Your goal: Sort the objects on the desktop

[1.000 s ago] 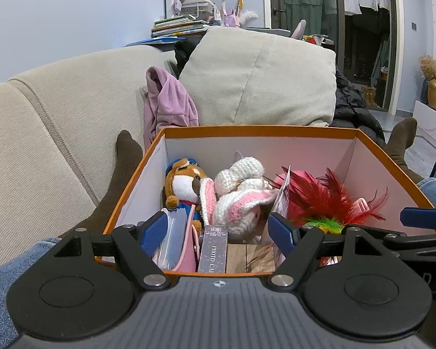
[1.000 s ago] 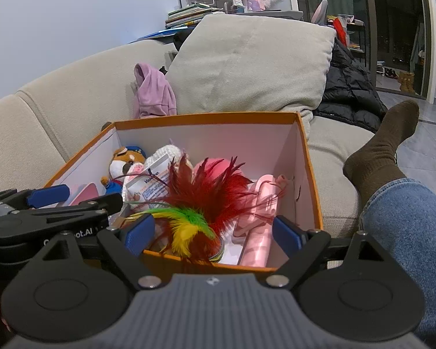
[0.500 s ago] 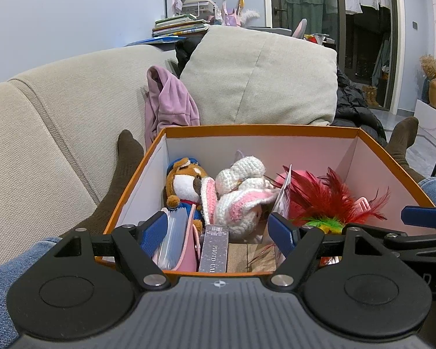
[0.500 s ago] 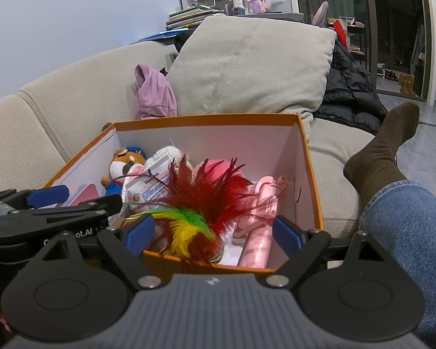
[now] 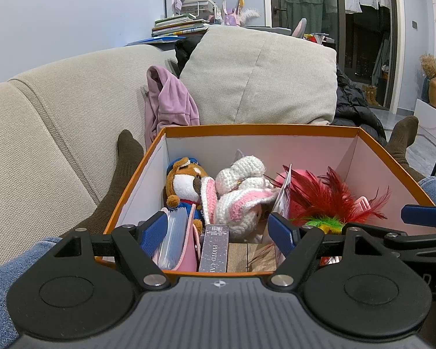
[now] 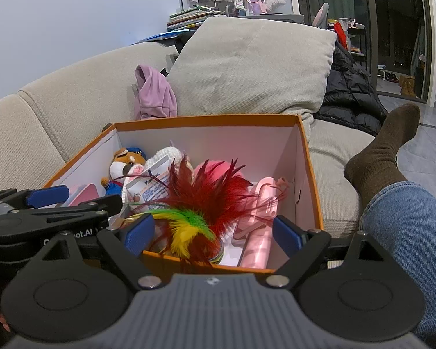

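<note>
Clutter fills the orange box [image 5: 258, 129], which sits on the sofa [image 5: 58, 110] between the person's legs and holds the things to be sorted: a brown plush dog [image 5: 186, 180] at the far left, a crocheted white-and-pink bunny [image 5: 241, 192] leaning against it, a red, green and yellow feather toy [image 6: 200, 203] spread over the middle, a pink tube-shaped item [image 6: 260, 221] by the right wall, and a dark slim carton [image 5: 213, 247] standing upright beside a pink case [image 5: 189, 250] at the near wall. Both claws hang at the near rim, spread wide and gripping nothing: the left claw [image 5: 218, 229] before the carton and case, the right claw [image 6: 212, 232] before the feathers. My chief worry is tangling: the feathers lie across a printed packet [image 6: 151, 186] and touch the pink item, so a pinch there may drag neighbours out or shed plumes. The bunny rests on the dog, so lifting either could topple the other. The box stands on soft cushioning, and a claw catching its rim could tip it. The two claws hang near each other and may collide.
</note>
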A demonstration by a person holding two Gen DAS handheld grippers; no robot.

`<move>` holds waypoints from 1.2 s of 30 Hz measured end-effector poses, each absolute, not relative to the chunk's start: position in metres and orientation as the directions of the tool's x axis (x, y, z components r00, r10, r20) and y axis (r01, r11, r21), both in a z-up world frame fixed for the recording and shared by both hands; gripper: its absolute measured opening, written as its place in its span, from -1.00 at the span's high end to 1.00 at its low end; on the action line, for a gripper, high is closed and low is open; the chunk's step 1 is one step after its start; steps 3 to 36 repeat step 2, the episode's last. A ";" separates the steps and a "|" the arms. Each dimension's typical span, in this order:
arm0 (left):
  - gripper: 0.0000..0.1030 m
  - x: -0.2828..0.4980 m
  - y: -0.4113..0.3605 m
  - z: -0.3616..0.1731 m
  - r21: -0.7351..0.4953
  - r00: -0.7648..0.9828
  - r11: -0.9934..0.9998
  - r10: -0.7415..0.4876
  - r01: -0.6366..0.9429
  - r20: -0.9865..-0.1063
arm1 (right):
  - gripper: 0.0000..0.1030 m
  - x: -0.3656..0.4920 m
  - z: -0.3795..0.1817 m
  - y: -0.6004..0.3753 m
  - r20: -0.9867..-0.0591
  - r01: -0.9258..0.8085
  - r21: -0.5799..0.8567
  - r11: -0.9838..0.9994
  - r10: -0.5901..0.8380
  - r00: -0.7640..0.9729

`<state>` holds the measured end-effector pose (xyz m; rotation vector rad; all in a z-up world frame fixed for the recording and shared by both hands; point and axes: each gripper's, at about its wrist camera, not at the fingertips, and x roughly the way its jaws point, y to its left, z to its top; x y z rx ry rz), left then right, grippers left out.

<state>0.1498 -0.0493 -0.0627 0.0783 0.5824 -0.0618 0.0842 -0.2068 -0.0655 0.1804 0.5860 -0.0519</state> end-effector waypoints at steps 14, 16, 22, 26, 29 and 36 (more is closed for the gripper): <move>-0.73 0.150 -0.049 -0.063 0.057 0.834 0.995 -0.036 0.080 -0.551 | -0.73 0.084 -0.065 -0.207 -0.554 0.100 0.153 0.983 0.002 0.833; -0.73 0.150 -0.049 -0.063 0.057 0.834 0.995 -0.036 0.080 -0.551 | -0.73 0.084 -0.065 -0.207 -0.554 0.100 0.153 0.983 0.002 0.833; -0.73 0.150 -0.049 -0.063 0.057 0.834 0.995 -0.036 0.080 -0.551 | -0.73 0.084 -0.065 -0.207 -0.554 0.100 0.153 0.983 0.002 0.833; -0.73 0.150 -0.049 -0.063 0.057 0.834 0.995 -0.036 0.080 -0.551 | -0.73 0.084 -0.065 -0.207 -0.554 0.100 0.153 0.983 0.002 0.833; -0.73 0.150 -0.049 -0.063 0.057 0.834 0.995 -0.036 0.080 -0.551 | -0.73 0.084 -0.065 -0.207 -0.554 0.100 0.153 0.983 0.002 0.833; -0.73 0.150 -0.049 -0.063 0.057 0.834 0.995 -0.036 0.080 -0.551 | -0.73 0.084 -0.065 -0.207 -0.554 0.100 0.153 0.983 0.002 0.833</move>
